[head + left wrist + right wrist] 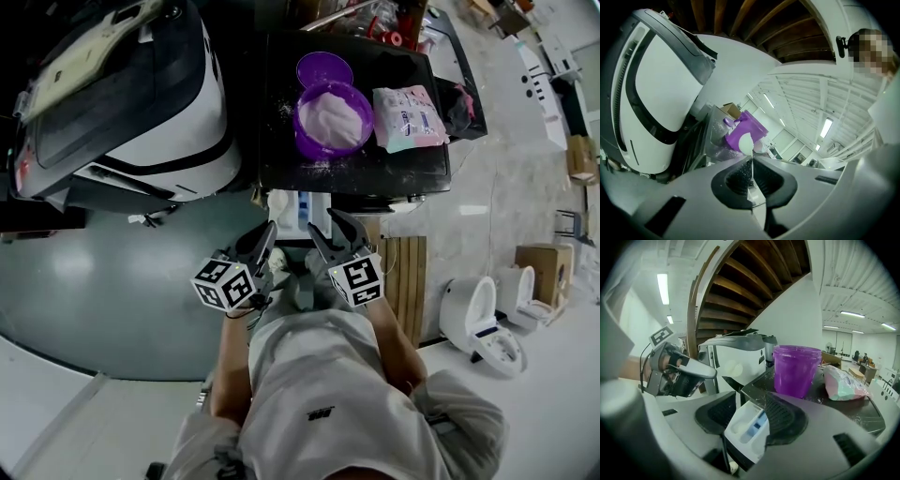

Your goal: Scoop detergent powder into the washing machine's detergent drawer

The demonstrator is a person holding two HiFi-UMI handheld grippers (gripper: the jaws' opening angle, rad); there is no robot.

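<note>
Standing at the black-topped washing machine (281, 150), the person holds both grippers low in front of the body, just short of the machine's front edge. The detergent drawer (747, 427) is pulled out toward them; it is white, with several compartments and a blue insert in one of them. It shows between and beyond the spread jaws of the right gripper (751, 394), which stands wide open and grips nothing. The left gripper (751, 159) sits close beside it on the left. Its two ribbed pads meet at the tips, with only a thin slit further back, and nothing appears to be caught between them (white grains cling to one pad).

On the machine's top, well back from the drawer, stands the purple tub (333, 120), uncovered and heaped with white detergent powder. Its purple lid (323, 67) lies just behind it, touching or nearly so. To the tub's right lies a pink-and-teal bag (410, 117), flat on the top. Loose powder is scattered over the dark surface around the tub.

A large white appliance with a dark band (141, 112) stands to the left of the washing machine. On the pale floor to the right are a wooden slatted panel (405, 281) and two white toilets (473, 314).
</note>
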